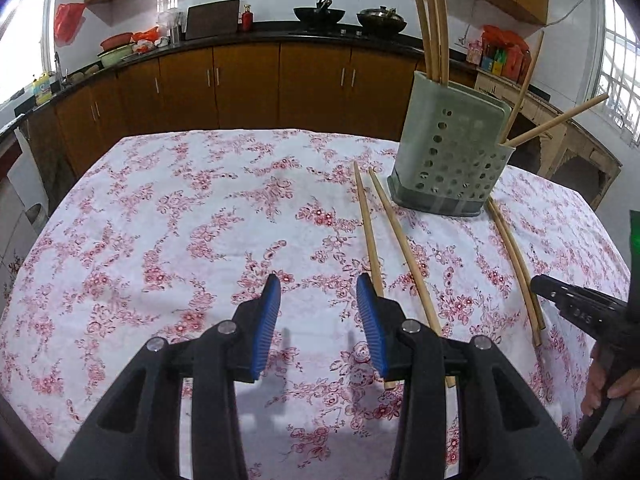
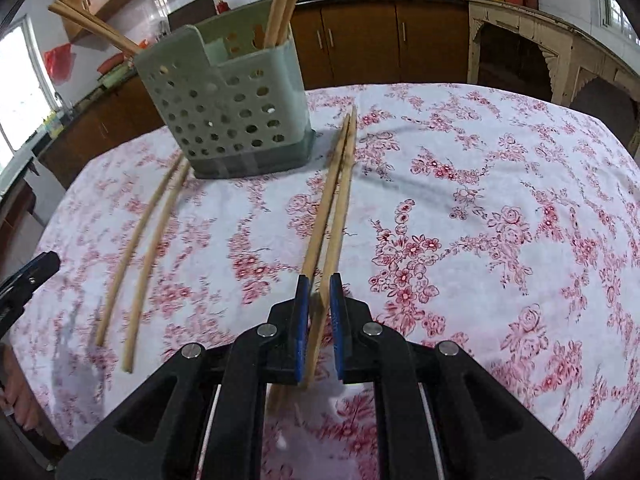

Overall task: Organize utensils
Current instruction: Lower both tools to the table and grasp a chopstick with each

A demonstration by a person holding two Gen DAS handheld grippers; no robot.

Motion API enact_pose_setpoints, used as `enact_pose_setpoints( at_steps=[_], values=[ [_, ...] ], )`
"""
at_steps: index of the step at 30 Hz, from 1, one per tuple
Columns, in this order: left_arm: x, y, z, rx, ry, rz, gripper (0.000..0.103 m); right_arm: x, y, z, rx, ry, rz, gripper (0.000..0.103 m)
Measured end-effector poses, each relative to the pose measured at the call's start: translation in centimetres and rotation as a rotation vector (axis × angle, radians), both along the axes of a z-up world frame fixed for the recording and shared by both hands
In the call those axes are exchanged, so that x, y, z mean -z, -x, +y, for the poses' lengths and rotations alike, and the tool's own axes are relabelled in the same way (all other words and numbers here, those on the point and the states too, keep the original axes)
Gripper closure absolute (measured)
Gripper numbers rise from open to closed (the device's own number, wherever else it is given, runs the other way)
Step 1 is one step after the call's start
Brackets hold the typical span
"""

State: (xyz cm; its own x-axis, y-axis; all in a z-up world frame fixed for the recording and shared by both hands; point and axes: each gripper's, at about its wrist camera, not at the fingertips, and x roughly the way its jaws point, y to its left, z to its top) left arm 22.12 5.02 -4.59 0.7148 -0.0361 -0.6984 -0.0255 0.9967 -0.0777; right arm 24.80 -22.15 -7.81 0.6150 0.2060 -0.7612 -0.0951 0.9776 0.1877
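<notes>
A grey-green perforated holder (image 1: 448,152) (image 2: 224,112) stands on the flowered tablecloth (image 1: 200,220) with several bamboo chopsticks upright in it. Two loose chopsticks (image 1: 396,232) (image 2: 148,236) lie left of the holder. My left gripper (image 1: 318,280) hovers open just beside them, its right finger over their near ends and nothing between the pads. A second pair (image 1: 514,256) (image 2: 338,184) lies to the right. My right gripper (image 2: 319,280) (image 1: 538,282) is low over that pair with its jaws shut, one stick showing through the slit below them.
Beyond the table's far edge run brown kitchen cabinets (image 1: 240,80) and a dark counter with woks. A pale wooden sideboard (image 2: 520,40) stands off the right side. A person's hand (image 1: 608,384) holds the right gripper's handle at the near right.
</notes>
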Motion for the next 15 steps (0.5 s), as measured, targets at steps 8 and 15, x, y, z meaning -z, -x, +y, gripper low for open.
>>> enact_pose_setpoints(
  at_steps=[8,15],
  values=[
    [0.8,-0.8,-0.7,0.031,0.028,0.029,0.063,0.5,-0.2,0.5,-0.001,0.083,-0.02,0.094],
    [1.8,-1.5,-2.4,0.08,0.026,0.054,0.063,0.5,-1.4,-3.8,0.174,0.061,-0.007,0.096]
  ],
)
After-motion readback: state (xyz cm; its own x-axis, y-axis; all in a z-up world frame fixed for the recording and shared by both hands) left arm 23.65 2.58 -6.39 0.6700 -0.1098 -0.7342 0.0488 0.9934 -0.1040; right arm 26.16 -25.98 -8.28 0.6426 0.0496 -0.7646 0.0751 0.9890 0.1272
